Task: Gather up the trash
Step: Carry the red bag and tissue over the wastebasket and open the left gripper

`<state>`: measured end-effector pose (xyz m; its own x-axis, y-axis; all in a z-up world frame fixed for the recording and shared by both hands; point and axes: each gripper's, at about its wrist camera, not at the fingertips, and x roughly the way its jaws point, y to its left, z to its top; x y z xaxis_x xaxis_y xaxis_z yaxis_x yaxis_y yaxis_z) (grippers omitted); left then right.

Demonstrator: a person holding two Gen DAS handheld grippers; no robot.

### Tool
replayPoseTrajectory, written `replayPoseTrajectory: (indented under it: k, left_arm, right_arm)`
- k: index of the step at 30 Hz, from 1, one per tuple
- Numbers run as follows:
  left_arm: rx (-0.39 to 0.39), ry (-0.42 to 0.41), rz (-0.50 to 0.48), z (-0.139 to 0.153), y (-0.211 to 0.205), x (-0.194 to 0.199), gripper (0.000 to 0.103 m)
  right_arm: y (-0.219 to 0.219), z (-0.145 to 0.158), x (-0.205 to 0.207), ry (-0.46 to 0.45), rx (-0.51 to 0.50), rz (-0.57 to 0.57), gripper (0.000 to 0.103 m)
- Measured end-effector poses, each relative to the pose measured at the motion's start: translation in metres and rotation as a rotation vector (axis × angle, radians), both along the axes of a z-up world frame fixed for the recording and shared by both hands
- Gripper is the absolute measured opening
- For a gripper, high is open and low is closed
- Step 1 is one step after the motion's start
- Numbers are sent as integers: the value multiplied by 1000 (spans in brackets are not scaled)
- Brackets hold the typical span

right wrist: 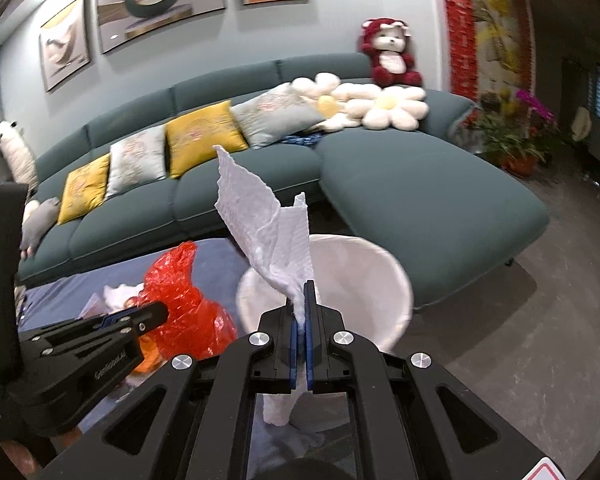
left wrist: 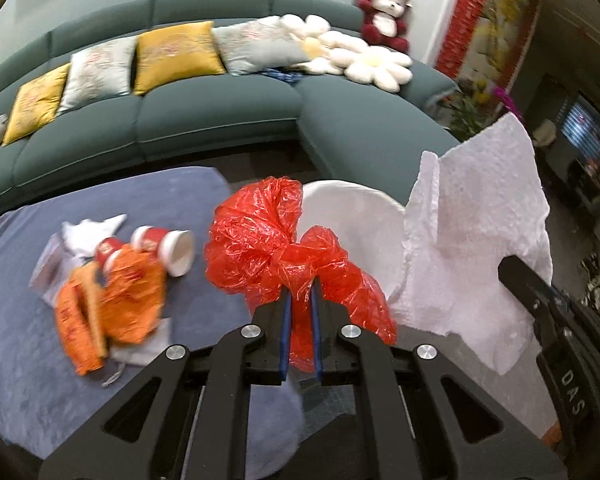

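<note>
My left gripper is shut on a crumpled red plastic bag, which bulges above and beside its blue pads. Seen from the right wrist view, that bag hangs at the lower left from the left gripper. My right gripper is shut on a white paper towel that stands up from its pads. In the left wrist view the towel fills the right side, held by the right gripper. A white bin stands just beyond both grippers, and its rim shows behind the red bag.
On the blue-grey tablecloth lie an orange wrapper, red-and-white paper cups and white paper scraps. A teal sofa with cushions curves behind the table. Potted plants stand at the right on the grey floor.
</note>
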<state>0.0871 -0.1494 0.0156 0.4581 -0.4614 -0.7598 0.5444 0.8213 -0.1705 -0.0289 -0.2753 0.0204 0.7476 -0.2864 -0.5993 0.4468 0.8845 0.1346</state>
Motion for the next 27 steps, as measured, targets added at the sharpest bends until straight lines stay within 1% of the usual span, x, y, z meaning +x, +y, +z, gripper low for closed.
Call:
replayPoseTrajectory:
  k: [4, 9, 18, 21, 22, 23, 25, 26, 27]
  left_arm:
    - [17, 0, -56, -5, -36, 2, 8]
    - [45, 7, -98, -16, -72, 9, 8]
    - [81, 50, -124, -42, -110, 31, 10]
    - [67, 62, -120, -43, -111, 35, 12]
    - [65, 53, -114, -43, -111, 36, 19]
    - [63, 32, -109, -42, -110, 37, 33]
    - [54, 6, -88, -38, -109, 39, 54]
    - [46, -5, -76, -36, -108, 40, 60]
    - [40, -9, -72, -34, -107, 41, 60]
  right_arm:
    - [-26, -6, -9, -2, 18, -45, 3]
    - [-52, -11, -10, -5, 51, -82, 3]
    - [-82, -23, -5, 10, 67, -122, 3]
    - [-88, -27, -1, 15, 73, -129, 3]
    - [-90, -28, 2, 18, 74, -128, 3]
    - [-90, -29, 3, 19, 73, -128, 3]
    - [-92, -29, 9, 19, 72, -123, 3]
    - [-90, -30, 10, 19, 70, -121, 3]
    - [-90, -30, 13, 19, 70, -119, 3]
